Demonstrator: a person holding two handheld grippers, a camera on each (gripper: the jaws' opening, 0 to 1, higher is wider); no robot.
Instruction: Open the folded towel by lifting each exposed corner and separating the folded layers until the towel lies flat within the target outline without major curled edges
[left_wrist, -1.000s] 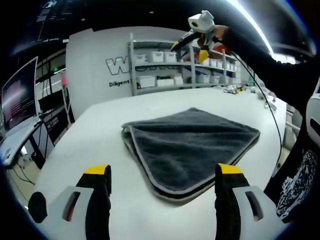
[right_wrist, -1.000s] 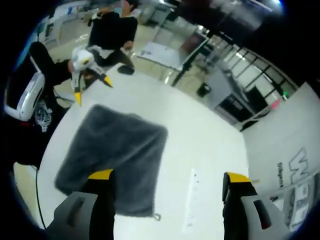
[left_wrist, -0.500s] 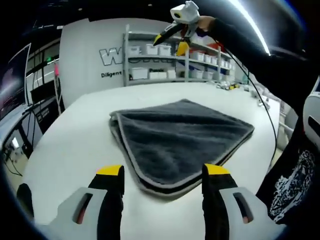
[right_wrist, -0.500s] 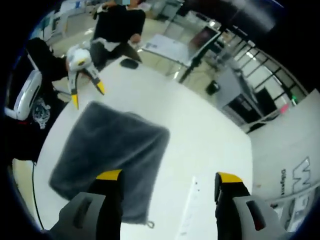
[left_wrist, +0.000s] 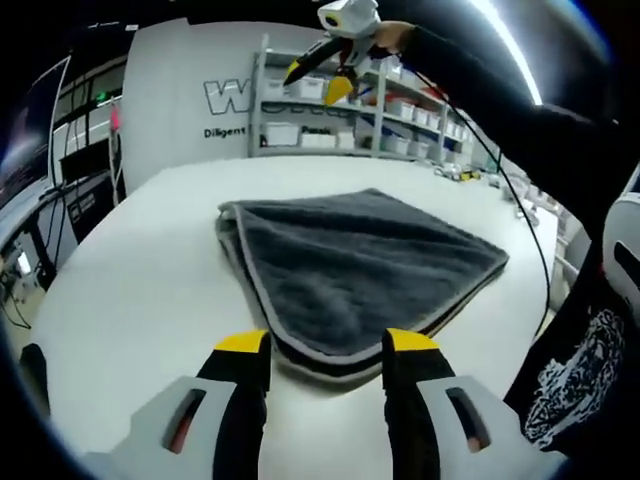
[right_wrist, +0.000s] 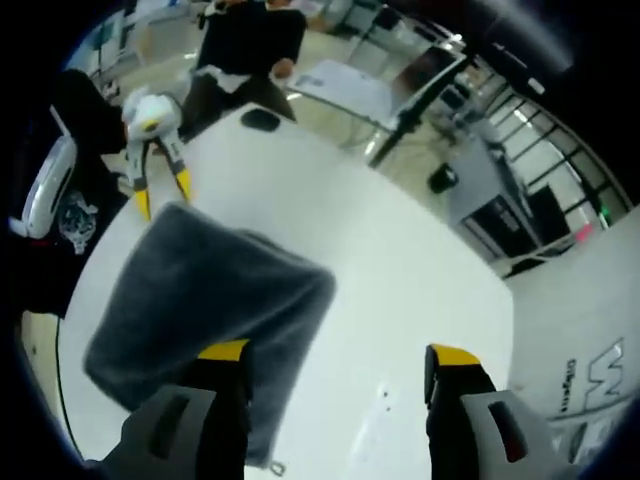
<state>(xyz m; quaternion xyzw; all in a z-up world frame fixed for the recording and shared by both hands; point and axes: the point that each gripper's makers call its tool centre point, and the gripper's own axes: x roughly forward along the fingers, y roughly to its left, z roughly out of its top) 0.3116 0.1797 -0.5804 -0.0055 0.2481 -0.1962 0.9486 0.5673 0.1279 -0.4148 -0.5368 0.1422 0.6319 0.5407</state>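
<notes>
Folded gray towel (left_wrist: 355, 262) sits on the white worktop (left_wrist: 130, 300); left claw (left_wrist: 325, 345) spread at its 6 o'clock corner, right claw (right_wrist: 338, 352) spread too, hovering above.

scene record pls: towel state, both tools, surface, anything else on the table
towel: dark grey towel, still folded, stacked layers with pale edging showing at its near corner
left tool: left tool open, low at the towel's near corner, jaws either side of it, not gripping
right tool: right tool open, held above the table, holding nothing
surface: white table
target outline: cannot make one out
other: small dark object at the table's far edge, in the right gripper view
</notes>
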